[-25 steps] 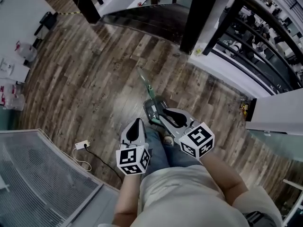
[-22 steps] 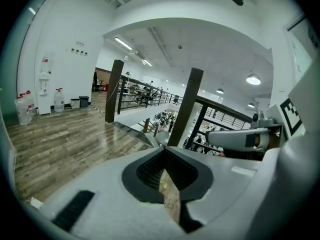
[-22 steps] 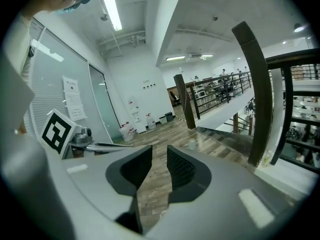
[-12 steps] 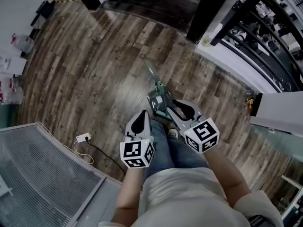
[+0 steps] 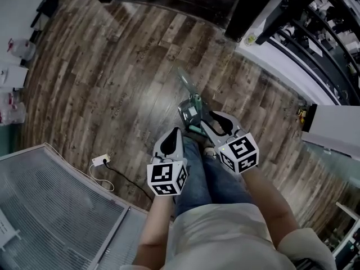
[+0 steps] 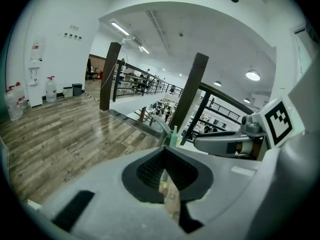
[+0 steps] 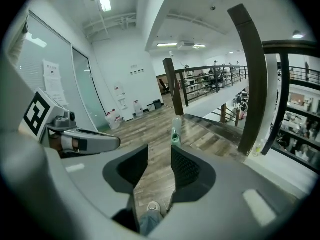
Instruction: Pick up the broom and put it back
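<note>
Standing with a shoe (image 7: pixel 153 207) planted on the floor (image 5: pixel 112 94), nearest of all. Holding the left gripper (image 6: pixel 164 156) just above, jaws pressed together at the tips and pinching nothing. Carrying the right gripper (image 7: pixel 159 147) beside it, jaws opening and standing spread, framing only bare boards in the gap. Facing the broom (image 7: pixel 176 133) next, standing upright just ahead of both grippers, showing a pale handle with a green collar right beyond the tip of one jaw in the right gripper view, lying outside the gap and touching neither gripper. Seemingly resting on a dark base close in front of the shoe, though not telling clearly from the head view what that dark part is. Judging by this, working through the reach, the first step: gripping nothing, lifting nothing. Calling next for shifting the right gripper a little toward the handle's side and forward, to bring the handle between the spread jaws, then closing on it squarely, minding the risk of tipping so tall and thin a thing with a stray jaw tip. Possibly needing the left jaws opening too, for a second hold lower down. Looking farther, passing a dark post (image 7: pixel 254 79), then a railing (image 7: pixel 295 46) at the floor's edge; finding no obvious storage place for the broom.
</note>
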The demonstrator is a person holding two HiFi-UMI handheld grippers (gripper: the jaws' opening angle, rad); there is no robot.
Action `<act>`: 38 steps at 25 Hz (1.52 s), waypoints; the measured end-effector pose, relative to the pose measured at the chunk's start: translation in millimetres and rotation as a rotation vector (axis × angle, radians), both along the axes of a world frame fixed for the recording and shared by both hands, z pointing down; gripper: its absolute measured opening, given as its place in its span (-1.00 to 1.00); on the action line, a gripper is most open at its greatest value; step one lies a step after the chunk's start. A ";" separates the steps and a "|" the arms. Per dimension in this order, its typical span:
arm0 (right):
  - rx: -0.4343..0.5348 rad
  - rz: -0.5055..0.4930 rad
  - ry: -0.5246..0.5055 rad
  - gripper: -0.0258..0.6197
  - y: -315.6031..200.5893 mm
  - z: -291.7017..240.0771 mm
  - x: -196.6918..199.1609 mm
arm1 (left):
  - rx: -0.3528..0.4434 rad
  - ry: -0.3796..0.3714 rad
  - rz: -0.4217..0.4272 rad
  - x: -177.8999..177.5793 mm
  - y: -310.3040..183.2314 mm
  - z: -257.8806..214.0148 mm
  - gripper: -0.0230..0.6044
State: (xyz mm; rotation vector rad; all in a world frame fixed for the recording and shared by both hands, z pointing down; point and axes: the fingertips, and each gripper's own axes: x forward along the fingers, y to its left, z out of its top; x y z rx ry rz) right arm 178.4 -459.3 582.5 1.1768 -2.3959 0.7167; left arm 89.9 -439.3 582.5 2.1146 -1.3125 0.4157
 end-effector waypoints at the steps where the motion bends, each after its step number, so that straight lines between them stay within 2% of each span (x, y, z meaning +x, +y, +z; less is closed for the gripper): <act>1: -0.003 0.001 0.009 -0.46 -2.3 5.7 -0.5 | -0.005 -0.004 0.005 -0.5 -1.3 4.5 -0.92; 13: -0.055 -0.008 0.095 -0.43 -27.2 68.2 -7.4 | -0.083 0.000 0.008 -8.5 -10.6 48.4 -0.92; 23: -0.086 -0.009 0.126 -0.44 -38.4 97.4 -10.1 | -0.119 0.001 0.015 -8.2 -13.6 63.8 -0.92; 28: -0.094 -0.001 0.138 -0.50 -40.7 105.0 -10.4 | -0.124 -0.004 0.027 -6.7 -14.2 65.1 -0.92; 32: -0.081 0.004 0.149 -0.63 -43.8 105.9 -6.9 | -0.129 -0.007 0.024 -4.7 -14.3 65.9 -0.92; 38: -0.064 0.001 0.165 -0.64 -42.1 103.9 -7.4 | -0.137 -0.011 0.026 -4.9 -11.3 65.5 -0.92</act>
